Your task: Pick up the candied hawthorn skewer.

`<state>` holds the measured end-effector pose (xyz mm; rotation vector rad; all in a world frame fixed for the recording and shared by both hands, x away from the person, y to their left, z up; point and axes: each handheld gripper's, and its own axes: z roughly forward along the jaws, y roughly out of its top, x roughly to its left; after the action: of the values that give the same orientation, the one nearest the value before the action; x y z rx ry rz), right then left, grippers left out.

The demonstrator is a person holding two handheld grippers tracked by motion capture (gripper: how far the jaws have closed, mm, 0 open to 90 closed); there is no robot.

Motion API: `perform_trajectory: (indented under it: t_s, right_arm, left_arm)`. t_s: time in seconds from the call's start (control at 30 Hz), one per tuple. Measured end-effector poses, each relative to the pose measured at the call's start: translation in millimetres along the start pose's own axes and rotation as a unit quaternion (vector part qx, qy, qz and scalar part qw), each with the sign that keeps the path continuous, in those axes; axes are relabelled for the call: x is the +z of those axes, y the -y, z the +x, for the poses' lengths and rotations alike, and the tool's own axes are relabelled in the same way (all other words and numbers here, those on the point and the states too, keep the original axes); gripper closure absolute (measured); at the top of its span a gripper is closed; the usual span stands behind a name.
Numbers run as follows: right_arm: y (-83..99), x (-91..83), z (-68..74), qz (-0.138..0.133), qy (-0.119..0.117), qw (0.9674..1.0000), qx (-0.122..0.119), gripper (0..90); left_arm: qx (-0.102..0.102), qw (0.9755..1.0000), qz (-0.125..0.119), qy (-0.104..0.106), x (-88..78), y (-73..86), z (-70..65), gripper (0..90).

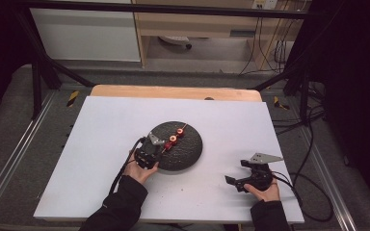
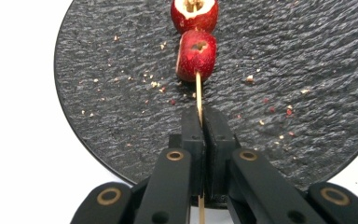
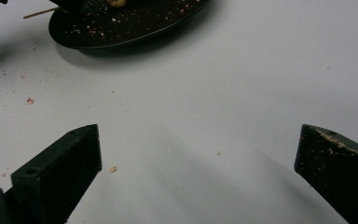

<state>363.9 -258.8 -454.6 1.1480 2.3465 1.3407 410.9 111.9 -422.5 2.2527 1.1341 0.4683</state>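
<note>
Two claws: left claw (image 2: 200, 135) clamped on skewer (image 2: 198, 98), top fruit (image 2: 194, 14) cut off; right claw (image 3: 198, 158) wide.

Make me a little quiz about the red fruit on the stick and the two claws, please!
1. True or false: the left claw is shut on the skewer.
2. What does the red fruit lie on? A) a white bowl B) a dark round plate C) the bare table
3. Fill in: the right claw is ____, with nothing between its jaws.

Key: 1 true; 2 B; 3 open.
</note>
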Motion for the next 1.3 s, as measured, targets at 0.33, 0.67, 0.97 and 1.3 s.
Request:
perform_trajectory:
  t_s: [0.33,0.67,0.97,1.3]
  right_arm:
    - [0.1,-0.3,0.5,0.000,-0.001,1.0000,0.003,1.7]
    - [0.2,-0.2,0.5,0.000,-0.002,1.0000,0.004,1.7]
    - [0.4,0.6,1.0,0.000,-0.002,0.9999,0.010,1.7]
    - [0.0,2.2,2.7,0.001,-0.005,0.9999,0.015,1.6]
  left_arm:
    - [-0.001,0.9994,-0.032,0.009,-8.2,5.4,3.8,88.1]
    - [-0.009,0.9973,-0.067,0.028,-25.7,17.4,15.9,88.1]
    - [-0.013,0.9934,-0.098,0.058,-47.5,38.2,28.0,88.1]
    - [-0.005,0.9904,-0.118,0.071,-61.1,75.1,33.8,88.0]
